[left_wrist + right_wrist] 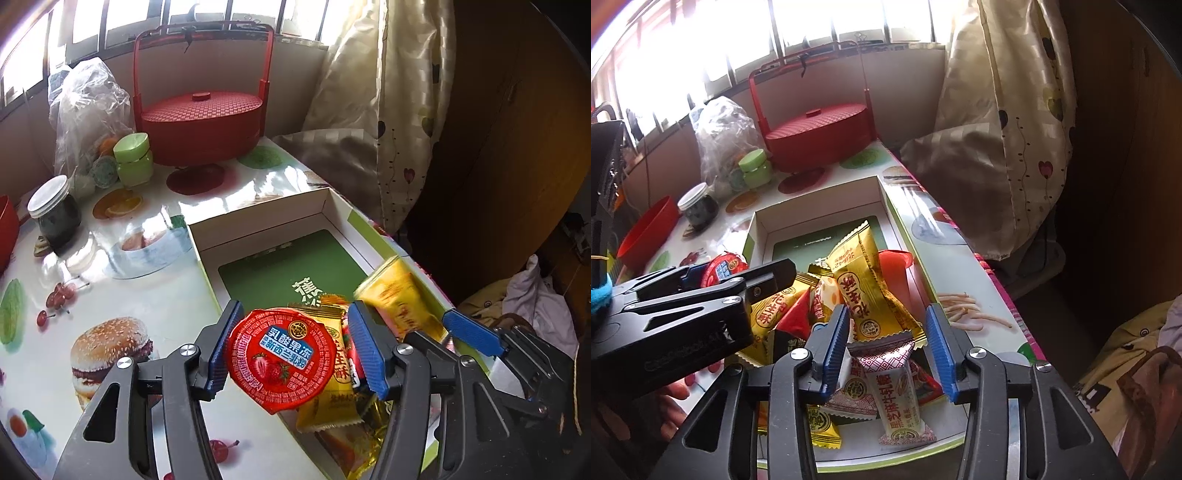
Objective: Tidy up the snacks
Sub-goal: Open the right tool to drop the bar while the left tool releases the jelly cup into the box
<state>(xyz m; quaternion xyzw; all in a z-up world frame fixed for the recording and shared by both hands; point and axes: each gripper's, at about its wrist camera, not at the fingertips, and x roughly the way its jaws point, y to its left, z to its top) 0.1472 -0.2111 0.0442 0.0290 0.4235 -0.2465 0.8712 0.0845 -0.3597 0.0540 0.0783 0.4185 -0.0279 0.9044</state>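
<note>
The left tool (291,349) stood spread around a red jelly cup (279,360), pads apparently clear; the right tool (886,350) gaped over wrapped snacks (871,291) heaped in the box (812,206) by the worktop's right edge

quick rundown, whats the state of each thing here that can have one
left gripper: jaws open, jelly cup between them
jelly cup: foil lid sealed
right gripper: jaws open over the snacks
cardboard box: open, snacks piled at near end
red basket: lid on
glass jar: capped
</note>
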